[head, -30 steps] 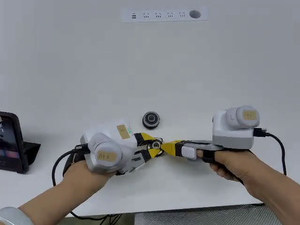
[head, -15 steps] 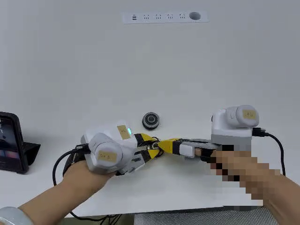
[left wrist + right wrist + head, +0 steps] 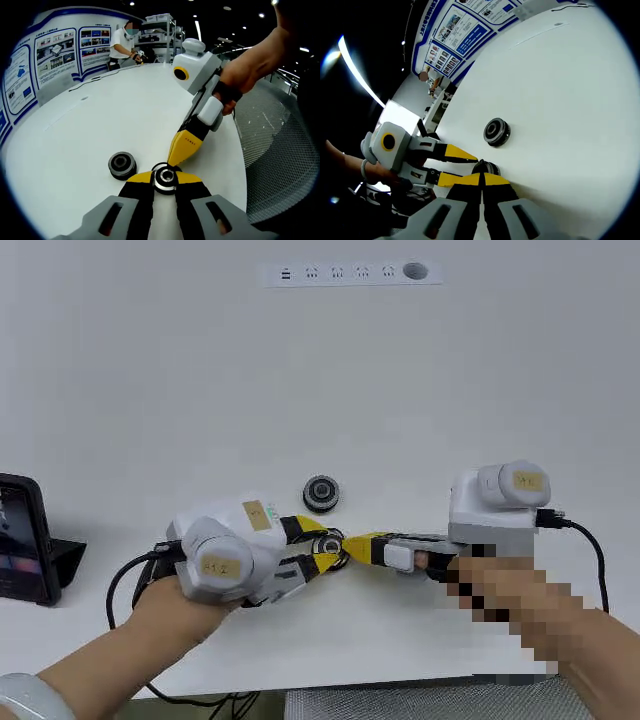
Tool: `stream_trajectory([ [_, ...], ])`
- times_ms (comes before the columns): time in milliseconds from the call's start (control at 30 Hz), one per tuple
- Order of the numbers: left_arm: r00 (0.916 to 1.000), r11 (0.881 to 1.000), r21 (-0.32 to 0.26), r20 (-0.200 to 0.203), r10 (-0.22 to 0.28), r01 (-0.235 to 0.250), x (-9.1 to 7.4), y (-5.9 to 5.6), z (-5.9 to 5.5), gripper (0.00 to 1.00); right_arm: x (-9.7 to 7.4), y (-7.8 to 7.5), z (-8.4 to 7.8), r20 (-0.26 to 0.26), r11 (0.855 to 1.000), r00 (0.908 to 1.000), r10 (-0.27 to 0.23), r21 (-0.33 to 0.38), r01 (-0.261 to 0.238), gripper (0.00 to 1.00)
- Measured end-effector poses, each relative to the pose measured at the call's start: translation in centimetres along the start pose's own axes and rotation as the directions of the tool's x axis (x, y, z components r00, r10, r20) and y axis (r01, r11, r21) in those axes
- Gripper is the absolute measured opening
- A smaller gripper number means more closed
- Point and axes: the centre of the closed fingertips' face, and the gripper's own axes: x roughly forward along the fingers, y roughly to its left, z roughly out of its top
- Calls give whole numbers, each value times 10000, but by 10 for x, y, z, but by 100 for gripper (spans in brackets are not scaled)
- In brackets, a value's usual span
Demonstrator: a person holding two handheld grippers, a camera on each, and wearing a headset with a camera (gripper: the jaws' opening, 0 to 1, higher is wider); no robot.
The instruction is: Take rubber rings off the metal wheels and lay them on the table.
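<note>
The left tool (image 3: 322,546) reaches in from 9 o'clock, its black jaws tipped in yellow. It is clamped on a small round metal wheel (image 3: 165,179) with a shiny steel hub. From 3 o'clock the right tool (image 3: 348,546) narrows to a yellow wedge. Its jaws are pressed together on the thin black rubber ring (image 3: 159,165) at the wheel's rim, where an arc of it stands off the metal. A second wheel (image 3: 321,493), dark-tyred with a bright centre, lies flat on the smooth white desk (image 3: 400,440). It sits at 12 o'clock of the held one, near but apart.
</note>
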Motion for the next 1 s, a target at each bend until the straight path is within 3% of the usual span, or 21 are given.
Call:
stream_trajectory([
  [467,9996,9999,91,238,-142,140,-2,-4,1,33,-2,4,0,67,9999,9999,113,11,-113,2],
  [733,9994,10000,-43,354,22,-20,-7,-5,-3,47,-4,15,1,188,9992,9991,391,51,-392,2],
  [1000,9991,9996,-250,420,117,-106,-11,-6,-7,53,-8,25,0,365,9972,9968,715,202,-723,2],
])
